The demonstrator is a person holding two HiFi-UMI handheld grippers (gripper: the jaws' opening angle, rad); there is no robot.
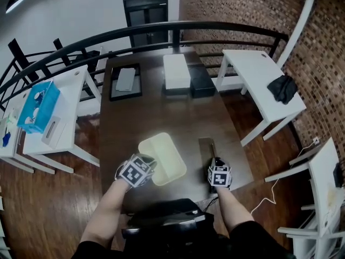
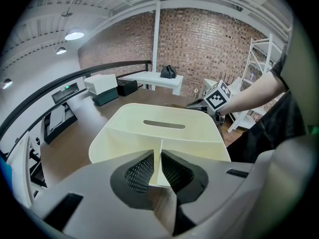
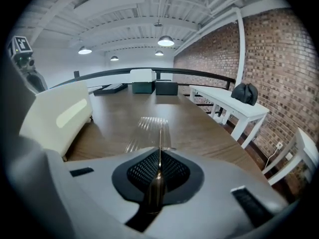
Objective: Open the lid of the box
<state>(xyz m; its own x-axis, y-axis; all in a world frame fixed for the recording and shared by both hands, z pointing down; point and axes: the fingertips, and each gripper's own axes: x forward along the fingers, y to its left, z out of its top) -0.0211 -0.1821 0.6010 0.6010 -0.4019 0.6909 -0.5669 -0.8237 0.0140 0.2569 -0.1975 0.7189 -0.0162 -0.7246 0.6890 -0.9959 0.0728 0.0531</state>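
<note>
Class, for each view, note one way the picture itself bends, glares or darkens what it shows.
Head view: the railing bows into an arc from the wide lens. Left gripper view: dark vignette at the corners, ceiling lamp blown out, box sharp. Right gripper view: glare streaks on the clear lid; the white pipe curves.

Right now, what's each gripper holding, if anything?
Left gripper: jaws shut on the cream box, at its thin edge.
Right gripper: jaws shut on the clear lid, at its edge.
</note>
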